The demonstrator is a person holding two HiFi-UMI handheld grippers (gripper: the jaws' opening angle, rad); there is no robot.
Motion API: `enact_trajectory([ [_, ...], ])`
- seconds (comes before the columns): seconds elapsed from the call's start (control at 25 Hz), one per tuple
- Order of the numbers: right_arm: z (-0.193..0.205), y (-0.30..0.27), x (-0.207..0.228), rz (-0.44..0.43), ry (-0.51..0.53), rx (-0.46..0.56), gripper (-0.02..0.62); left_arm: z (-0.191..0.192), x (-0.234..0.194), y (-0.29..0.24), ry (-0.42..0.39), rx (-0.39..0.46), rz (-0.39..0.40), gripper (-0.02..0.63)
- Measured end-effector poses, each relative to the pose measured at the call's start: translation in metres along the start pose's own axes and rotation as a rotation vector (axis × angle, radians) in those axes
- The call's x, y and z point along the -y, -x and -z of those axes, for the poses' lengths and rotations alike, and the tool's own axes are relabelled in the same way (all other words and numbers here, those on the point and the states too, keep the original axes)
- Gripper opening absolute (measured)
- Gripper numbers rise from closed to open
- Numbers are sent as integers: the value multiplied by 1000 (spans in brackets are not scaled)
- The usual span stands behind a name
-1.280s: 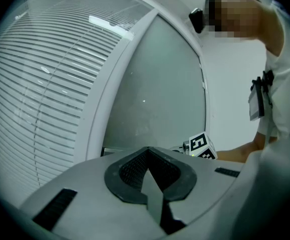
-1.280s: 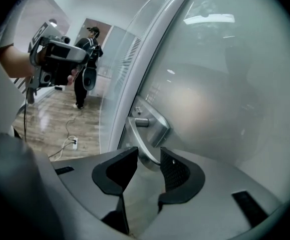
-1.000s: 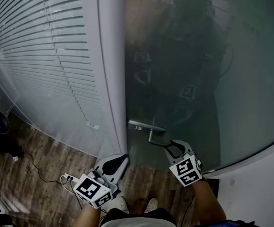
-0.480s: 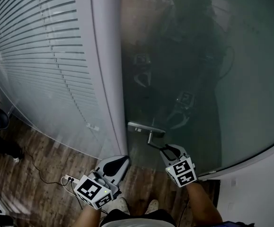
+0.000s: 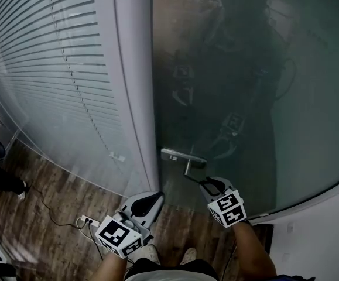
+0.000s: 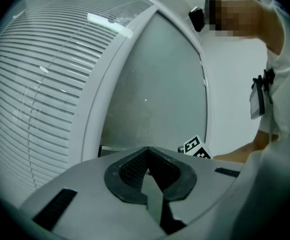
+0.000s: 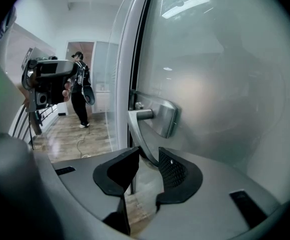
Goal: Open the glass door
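The frosted glass door (image 5: pixel 233 86) stands shut in front of me. Its metal lever handle (image 5: pixel 188 168) hangs from a plate at the door's left edge and slopes downward. My right gripper (image 5: pixel 204 184) is at the lever's free end. In the right gripper view the lever (image 7: pixel 142 136) runs down from its plate (image 7: pixel 167 117) into the gap between the jaws, and my right gripper (image 7: pixel 149 156) is shut on it at the tips. My left gripper (image 5: pixel 156 196) hangs lower left of the handle, shut and holding nothing. In its own view my left gripper (image 6: pixel 147 150) faces the door frame.
A white frame post (image 5: pixel 135 98) borders the door on the left, with slatted blinds (image 5: pixel 52 69) behind glass beyond it. A power strip and cable (image 5: pixel 82 220) lie on the wooden floor. My shoes (image 5: pixel 187 254) are just below. A person (image 7: pixel 80 91) stands far off.
My right gripper has come down and slightly left with the lever's end between its jaws, and it has rolled a little. The left gripper has stayed where it was.
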State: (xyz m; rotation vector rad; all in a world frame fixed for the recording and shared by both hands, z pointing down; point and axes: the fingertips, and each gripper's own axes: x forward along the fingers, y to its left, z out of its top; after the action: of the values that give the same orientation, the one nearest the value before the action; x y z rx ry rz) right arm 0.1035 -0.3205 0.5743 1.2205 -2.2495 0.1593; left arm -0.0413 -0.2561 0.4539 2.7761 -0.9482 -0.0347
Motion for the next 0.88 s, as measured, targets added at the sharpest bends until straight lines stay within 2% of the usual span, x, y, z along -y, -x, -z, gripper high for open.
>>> enact_trajectory([
  [0.2, -14, 12, 9, -5, 27, -7, 121, -13, 5, 1, 11, 9, -11, -2],
  [0.4, -11, 11, 15, 16, 101, 38, 124, 7, 12, -9, 4, 15, -20, -2],
  [0.48, -20, 6, 20, 3, 107, 44, 124, 2, 9, -18, 5, 26, -29, -2],
  [0.64, -40, 9, 33, -31, 84, 58, 124, -23, 17, -32, 18, 59, -69, -2],
  [0.88, -63, -9, 48, -17, 102, 74, 124, -29, 16, -41, 29, 55, -136, -2],
])
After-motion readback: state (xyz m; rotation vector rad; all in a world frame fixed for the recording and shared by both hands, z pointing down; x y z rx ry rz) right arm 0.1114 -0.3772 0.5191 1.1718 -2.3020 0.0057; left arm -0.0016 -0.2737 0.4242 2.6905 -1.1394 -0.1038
